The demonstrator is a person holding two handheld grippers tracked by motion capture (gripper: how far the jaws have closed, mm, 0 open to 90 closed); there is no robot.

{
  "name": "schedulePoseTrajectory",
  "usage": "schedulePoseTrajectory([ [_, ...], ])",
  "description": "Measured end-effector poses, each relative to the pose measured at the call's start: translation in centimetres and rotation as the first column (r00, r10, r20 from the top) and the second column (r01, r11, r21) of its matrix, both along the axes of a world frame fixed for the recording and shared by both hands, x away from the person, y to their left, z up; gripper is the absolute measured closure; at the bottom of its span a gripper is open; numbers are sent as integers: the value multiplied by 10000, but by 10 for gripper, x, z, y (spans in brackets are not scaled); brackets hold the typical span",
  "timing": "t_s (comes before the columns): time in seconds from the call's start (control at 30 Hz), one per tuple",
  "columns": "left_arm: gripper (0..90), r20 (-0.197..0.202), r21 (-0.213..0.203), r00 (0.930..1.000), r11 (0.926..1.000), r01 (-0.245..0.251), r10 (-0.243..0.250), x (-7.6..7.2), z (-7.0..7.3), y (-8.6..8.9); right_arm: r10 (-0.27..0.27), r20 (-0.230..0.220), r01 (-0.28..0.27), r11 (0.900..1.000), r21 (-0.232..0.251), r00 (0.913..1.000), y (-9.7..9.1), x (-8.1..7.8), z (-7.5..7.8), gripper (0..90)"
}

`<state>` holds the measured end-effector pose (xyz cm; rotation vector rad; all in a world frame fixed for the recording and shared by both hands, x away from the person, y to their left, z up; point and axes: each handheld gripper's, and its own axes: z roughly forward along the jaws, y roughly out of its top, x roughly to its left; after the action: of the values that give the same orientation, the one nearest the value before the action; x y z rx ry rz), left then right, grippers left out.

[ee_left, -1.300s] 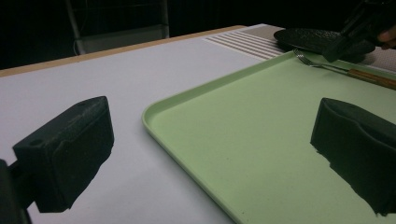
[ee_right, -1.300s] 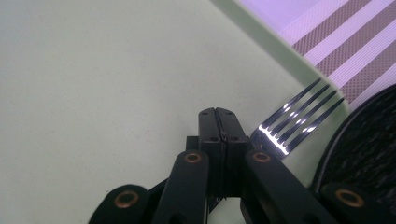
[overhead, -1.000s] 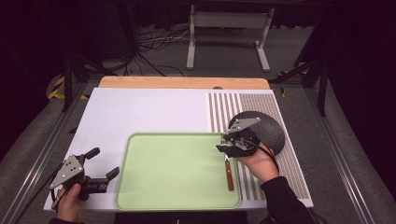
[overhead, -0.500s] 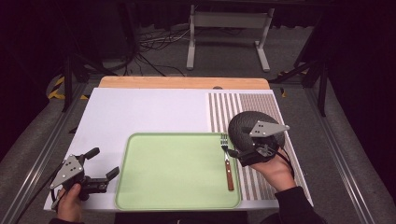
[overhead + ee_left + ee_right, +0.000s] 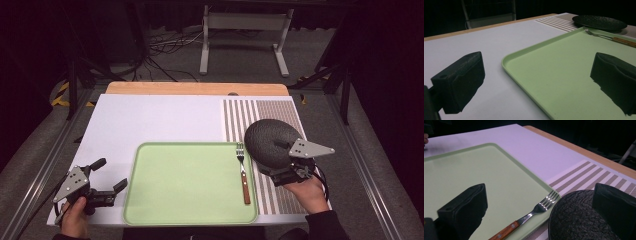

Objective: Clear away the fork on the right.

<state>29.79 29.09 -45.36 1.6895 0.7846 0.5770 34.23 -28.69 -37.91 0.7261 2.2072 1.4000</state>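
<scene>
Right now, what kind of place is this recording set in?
Probably a lab or studio data-collection bench, not a home dining room: a white table framed by metal rails, loose cables on the carpet behind, dark surroundings. A green tray, fork and black plate look staged.

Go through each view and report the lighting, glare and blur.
High view: table evenly lit, surroundings dark, soft overall. Left gripper view: near jaws blurred, green tray sharp with mild sheen. Right gripper view: fork tines glint; black plate texture crisp.
</scene>
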Motion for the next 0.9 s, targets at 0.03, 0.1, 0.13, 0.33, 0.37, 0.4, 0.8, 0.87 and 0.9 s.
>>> schedulePoseTrajectory([
  [0.03,1,13,-1,10000,10000,-20,20,0,0,0,-32,70,32,10000,78,10000,-3,-1,-1,2],
  [0.1,1,11,-5,10000,10000,-24,24,0,0,0,-55,235,48,9996,290,9997,-7,-4,-3,2],
  [0.13,1,11,-5,10000,10000,-24,24,0,0,0,-55,235,48,9996,290,9997,-7,-4,-3,2],
  [0.33,1,23,-34,10000,10000,-35,35,0,0,0,-148,466,122,9984,551,9988,-19,-9,-11,2],
  [0.37,1,33,-23,10000,10000,-24,24,0,0,0,-166,489,137,9981,594,9987,-22,-9,-13,1],
  [0.4,1,1,-9,10000,10000,-19,19,0,0,0,-195,469,163,9976,668,9987,-23,-10,-15,2],
  [0.8,1,57,-74,10000,10000,1,0,0,0,0,-491,912,370,9909,1292,9946,-38,-20,-34,2],
  [0.87,1,67,-85,10000,10000,10,-10,-1,0,0,-611,937,474,9887,1420,9937,-40,-21,-38,2],
  [0.9,1,68,-89,10000,10000,14,-13,0,0,0,-639,957,496,9881,1454,9934,-41,-21,-40,1],
])
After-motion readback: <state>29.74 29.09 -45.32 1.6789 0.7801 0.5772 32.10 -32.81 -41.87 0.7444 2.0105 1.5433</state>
